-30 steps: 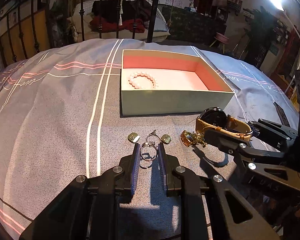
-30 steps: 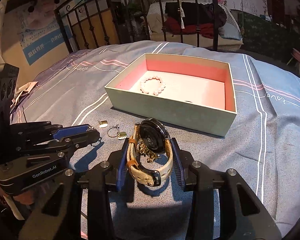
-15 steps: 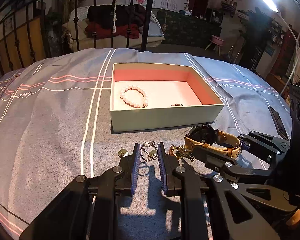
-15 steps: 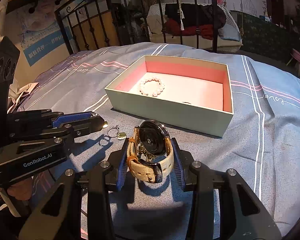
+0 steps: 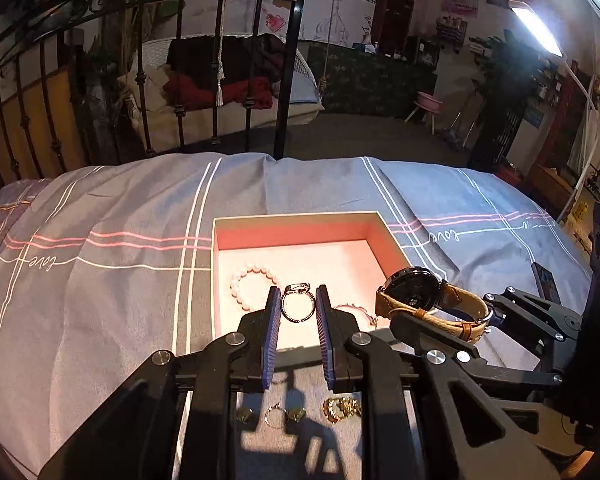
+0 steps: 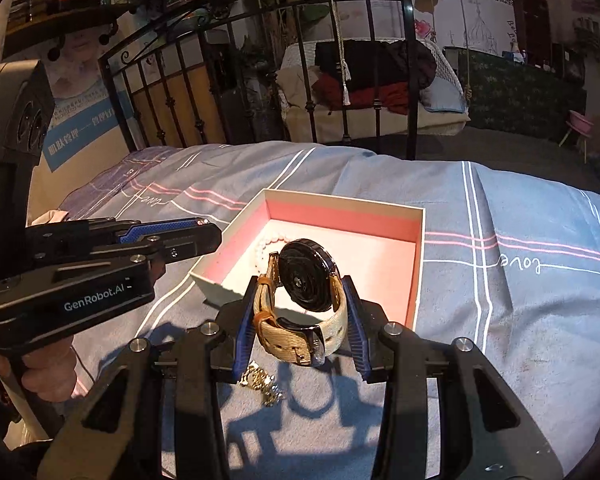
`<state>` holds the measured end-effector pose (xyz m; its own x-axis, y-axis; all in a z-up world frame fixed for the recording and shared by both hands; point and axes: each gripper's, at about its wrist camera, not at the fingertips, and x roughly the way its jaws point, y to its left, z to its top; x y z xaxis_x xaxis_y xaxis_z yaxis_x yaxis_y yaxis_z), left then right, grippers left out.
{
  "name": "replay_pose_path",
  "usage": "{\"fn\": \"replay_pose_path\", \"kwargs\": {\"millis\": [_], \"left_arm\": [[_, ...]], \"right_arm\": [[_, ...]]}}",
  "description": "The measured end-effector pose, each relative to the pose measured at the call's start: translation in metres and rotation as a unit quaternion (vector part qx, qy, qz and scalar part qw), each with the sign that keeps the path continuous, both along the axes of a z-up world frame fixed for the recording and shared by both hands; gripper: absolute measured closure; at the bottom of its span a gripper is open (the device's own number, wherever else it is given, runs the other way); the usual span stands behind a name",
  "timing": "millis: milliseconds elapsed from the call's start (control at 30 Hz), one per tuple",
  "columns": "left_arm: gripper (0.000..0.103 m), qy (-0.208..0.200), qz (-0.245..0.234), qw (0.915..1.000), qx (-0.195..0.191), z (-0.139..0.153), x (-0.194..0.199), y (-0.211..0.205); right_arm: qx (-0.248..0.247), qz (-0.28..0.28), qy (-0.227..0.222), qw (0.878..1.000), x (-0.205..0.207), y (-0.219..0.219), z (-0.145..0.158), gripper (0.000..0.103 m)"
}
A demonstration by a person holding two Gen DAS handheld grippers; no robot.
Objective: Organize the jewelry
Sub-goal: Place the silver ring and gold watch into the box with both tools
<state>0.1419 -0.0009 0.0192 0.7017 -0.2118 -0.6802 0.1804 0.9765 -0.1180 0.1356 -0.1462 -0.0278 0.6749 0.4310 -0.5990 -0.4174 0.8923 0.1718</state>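
Left gripper [image 5: 298, 310] pinching a silver ring [image 5: 297, 307] above the pink-lined box [image 5: 296, 218], right gripper [image 6: 302, 312] clamping a tan-strapped watch [image 6: 306, 280] near the box's right side

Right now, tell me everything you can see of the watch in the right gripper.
The watch has a round black dial in a dark case and a woven beige strap with tan leather trim and a metal buckle. It stands on edge, dial facing the camera, strap looped shut. The right gripper clamps it by the strap's sides, lifted over the near edge of the box, above the bedspread.
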Motion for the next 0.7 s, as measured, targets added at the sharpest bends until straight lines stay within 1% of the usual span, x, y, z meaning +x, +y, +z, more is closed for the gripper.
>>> {"fn": "replay_pose_path", "kwargs": {"millis": [100,200,300,500,600,700], "left_arm": [[0.086,0.002,0.001,1.0,-0.001,0.006,0.018,0.0],[0.086,0.015,0.009,0.9998,-0.009,0.003,0.035,0.0],[0.086,0.029,0.015,0.9995,0.002,-0.004,0.049,-0.003],[0.086,0.064,0.013,0.9974,0.029,-0.029,0.067,-0.01],[0.086,0.069,0.009,0.9966,0.044,-0.036,0.071,-0.013],[0.086,0.076,0.01,0.996,0.045,-0.04,0.074,-0.011]], "right_arm": [[0.003,-0.013,-0.005,1.0,0.015,-0.002,0.007,0.063],[-0.002,-0.03,-0.011,0.999,0.028,-0.004,0.012,0.063],[-0.009,-0.047,-0.006,0.999,0.044,-0.004,0.012,0.063],[-0.035,-0.052,0.018,0.998,0.065,0.003,-0.007,0.063],[-0.048,-0.05,0.029,0.997,0.068,0.008,-0.018,0.063],[-0.054,-0.048,0.039,0.997,0.071,0.01,-0.028,0.063]]}}
